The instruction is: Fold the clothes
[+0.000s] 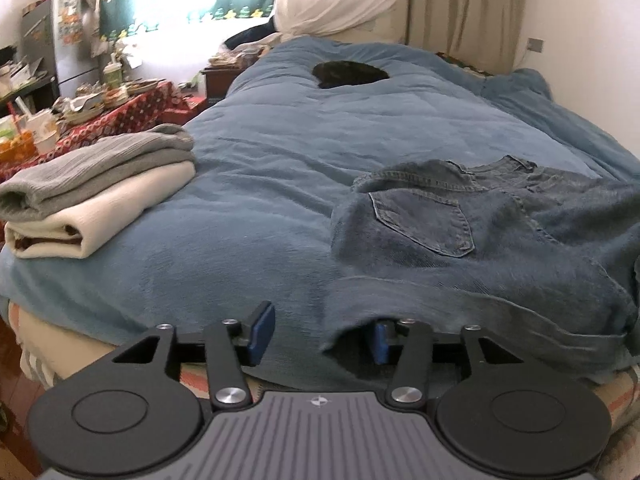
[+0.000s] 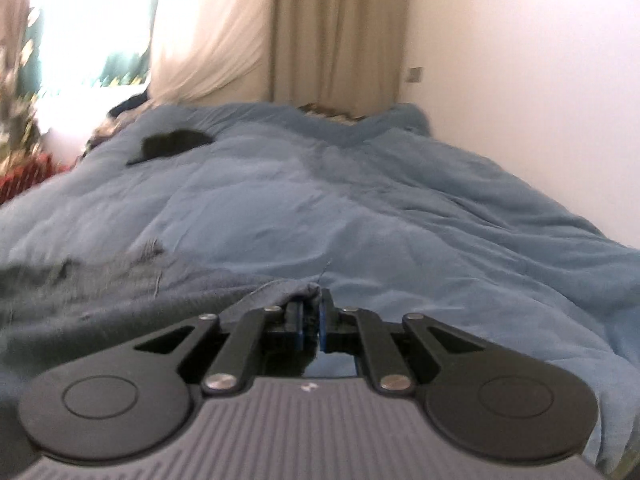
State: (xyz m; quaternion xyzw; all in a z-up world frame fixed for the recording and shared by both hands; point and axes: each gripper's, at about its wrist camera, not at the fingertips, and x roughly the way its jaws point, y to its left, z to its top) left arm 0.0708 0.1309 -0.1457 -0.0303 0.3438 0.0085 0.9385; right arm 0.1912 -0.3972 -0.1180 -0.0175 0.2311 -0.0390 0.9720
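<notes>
A pair of blue jeans (image 1: 460,240) lies crumpled on the near right of the bed, back pocket up. My left gripper (image 1: 320,336) stands open at the bed's near edge. Its left pad (image 1: 262,332) is bare, and the jeans' hem drapes over the right one. In the right wrist view the jeans (image 2: 100,300) spread to the left, and my right gripper (image 2: 311,312) is shut on a pinched fold of their denim edge. A folded stack (image 1: 100,184), a grey garment on a cream one, sits on the bed's near left corner.
A blue duvet (image 1: 280,160) covers the whole bed. A black shape (image 1: 348,74) lies on it at the far end. A cluttered table with a red cloth (image 1: 100,120) and a fridge (image 1: 52,40) stand to the left. A white wall (image 2: 520,80) runs along the right.
</notes>
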